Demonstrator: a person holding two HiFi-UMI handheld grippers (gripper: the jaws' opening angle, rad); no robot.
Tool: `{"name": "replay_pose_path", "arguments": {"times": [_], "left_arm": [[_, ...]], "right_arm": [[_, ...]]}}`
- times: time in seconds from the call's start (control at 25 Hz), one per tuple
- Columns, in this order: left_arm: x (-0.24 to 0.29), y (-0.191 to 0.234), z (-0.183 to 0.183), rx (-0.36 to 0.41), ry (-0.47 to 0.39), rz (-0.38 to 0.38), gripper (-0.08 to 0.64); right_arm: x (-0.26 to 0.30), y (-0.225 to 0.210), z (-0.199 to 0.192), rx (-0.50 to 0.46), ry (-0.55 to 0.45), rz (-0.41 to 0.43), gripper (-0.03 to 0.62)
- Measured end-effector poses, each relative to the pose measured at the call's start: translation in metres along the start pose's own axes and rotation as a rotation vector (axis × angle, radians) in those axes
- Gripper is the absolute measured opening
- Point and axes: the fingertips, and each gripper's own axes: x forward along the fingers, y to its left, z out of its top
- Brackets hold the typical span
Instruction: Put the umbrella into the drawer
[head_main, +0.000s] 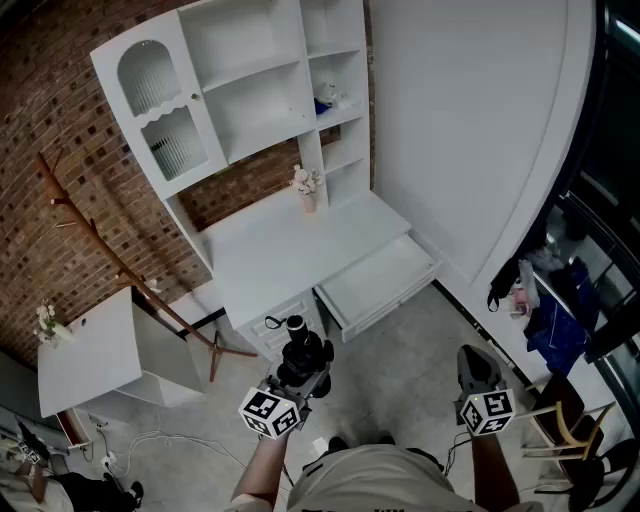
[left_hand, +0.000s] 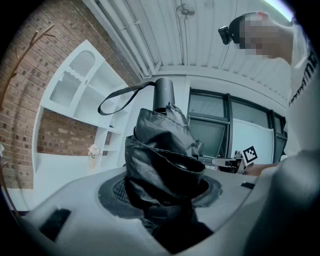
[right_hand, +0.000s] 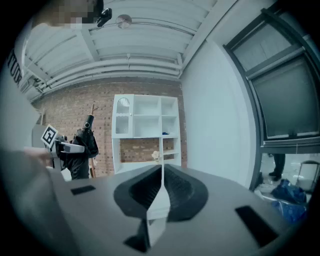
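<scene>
A folded black umbrella (head_main: 303, 360) stands upright between the jaws of my left gripper (head_main: 298, 378), which is shut on its bundled fabric. In the left gripper view the umbrella (left_hand: 162, 160) fills the middle, with its handle and wrist strap at the top. The white desk's drawer (head_main: 378, 282) stands pulled open and looks empty, ahead and a little to the right of the umbrella. My right gripper (head_main: 478, 368) hovers at the lower right, shut with nothing in it; its pads meet in the right gripper view (right_hand: 161, 180). That view also shows the umbrella (right_hand: 82, 147) at the left.
The white desk (head_main: 290, 245) carries a tall shelf hutch (head_main: 250, 90) and a small flower vase (head_main: 306, 186). A wooden coat rack (head_main: 120, 262) and a low white side table (head_main: 90, 350) stand at the left. A chair (head_main: 562, 425) and blue clothing (head_main: 560, 325) are at the right.
</scene>
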Motion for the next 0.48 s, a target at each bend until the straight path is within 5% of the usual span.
{"name": "replay_pose_path", "arguments": {"times": [0.48], "left_arm": [[0.0021, 0.0003, -0.0002, 0.004, 0.001, 0.004, 0.238]], "right_arm": [[0.0025, -0.0023, 0.0012, 0.004, -0.003, 0.004, 0.035]]}}
